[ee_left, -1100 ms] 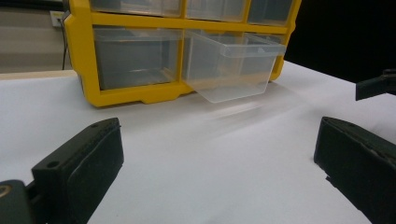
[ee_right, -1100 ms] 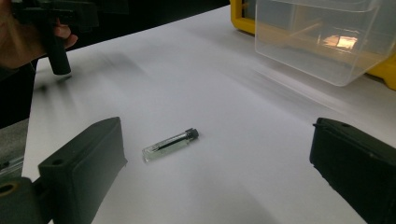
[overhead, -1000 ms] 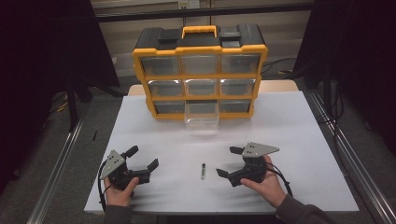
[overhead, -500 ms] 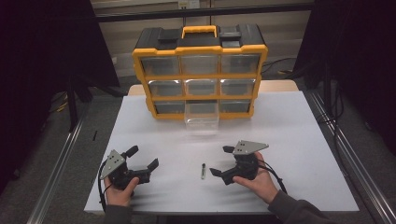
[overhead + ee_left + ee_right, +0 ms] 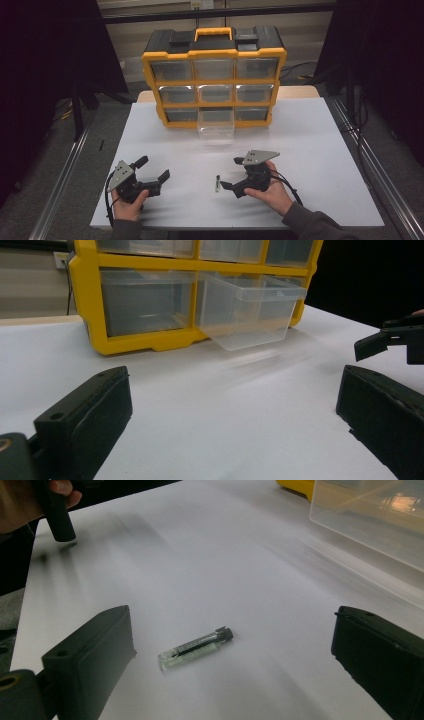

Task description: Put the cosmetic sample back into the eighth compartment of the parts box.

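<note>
At about 7 o'clock on the white surface (image 5: 320, 150), the left hand-held gripper (image 5: 152, 169) rests with jaws spread wide, holding nothing. A small clear glass vial with a black cap (image 5: 217, 183) lies flat near 6 o'clock, just left of the right hand-held gripper (image 5: 231, 173), whose jaws gape on either side of it. A yellow-framed organiser of clear plastic drawers (image 5: 215, 77) stands at 12 o'clock, its bottom-middle drawer (image 5: 216, 125) pulled out.

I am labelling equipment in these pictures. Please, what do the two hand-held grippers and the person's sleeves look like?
Both the left gripper and the right gripper are black, each with two blocky black jaws and a grey three-cornered plate on top. A black cable loops from each. The right sleeve is dark grey; the left sleeve looks similar.
</note>
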The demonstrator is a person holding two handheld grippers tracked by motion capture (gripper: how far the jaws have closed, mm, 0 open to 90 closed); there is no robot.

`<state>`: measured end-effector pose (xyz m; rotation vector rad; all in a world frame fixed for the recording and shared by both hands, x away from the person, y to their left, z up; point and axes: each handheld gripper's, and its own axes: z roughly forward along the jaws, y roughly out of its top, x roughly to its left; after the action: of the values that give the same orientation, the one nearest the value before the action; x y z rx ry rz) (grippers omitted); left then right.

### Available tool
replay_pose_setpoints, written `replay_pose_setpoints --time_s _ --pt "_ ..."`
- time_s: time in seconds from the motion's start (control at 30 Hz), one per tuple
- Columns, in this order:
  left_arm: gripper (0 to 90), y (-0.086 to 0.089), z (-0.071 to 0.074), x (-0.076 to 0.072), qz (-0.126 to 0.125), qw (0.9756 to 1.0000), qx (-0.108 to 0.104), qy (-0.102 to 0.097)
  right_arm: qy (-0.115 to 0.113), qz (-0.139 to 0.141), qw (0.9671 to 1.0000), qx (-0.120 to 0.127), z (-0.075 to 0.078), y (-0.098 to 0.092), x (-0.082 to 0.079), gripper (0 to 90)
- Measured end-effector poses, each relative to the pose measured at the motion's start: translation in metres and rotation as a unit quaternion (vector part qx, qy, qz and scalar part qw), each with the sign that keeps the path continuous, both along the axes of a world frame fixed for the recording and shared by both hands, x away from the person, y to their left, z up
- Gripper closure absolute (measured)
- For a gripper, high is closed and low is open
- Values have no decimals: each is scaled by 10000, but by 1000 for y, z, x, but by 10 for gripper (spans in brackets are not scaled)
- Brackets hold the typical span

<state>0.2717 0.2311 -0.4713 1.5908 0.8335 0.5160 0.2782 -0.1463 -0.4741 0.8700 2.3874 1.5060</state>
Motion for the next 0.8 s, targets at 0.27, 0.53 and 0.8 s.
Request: replay_pose_setpoints --time_s 0.27,0.53,0.8 --pt "14 0 0 0 -4 10000 -8 -1 22 65 9999 -130 1 7 3 30" --pt "14 0 0 0 4 10000 5 -5 209 204 9992 -262 -1 12 6 47" --pt "14 0 0 0 5 10000 9 -12 314 353 9980 -424 -2 17 8 95"
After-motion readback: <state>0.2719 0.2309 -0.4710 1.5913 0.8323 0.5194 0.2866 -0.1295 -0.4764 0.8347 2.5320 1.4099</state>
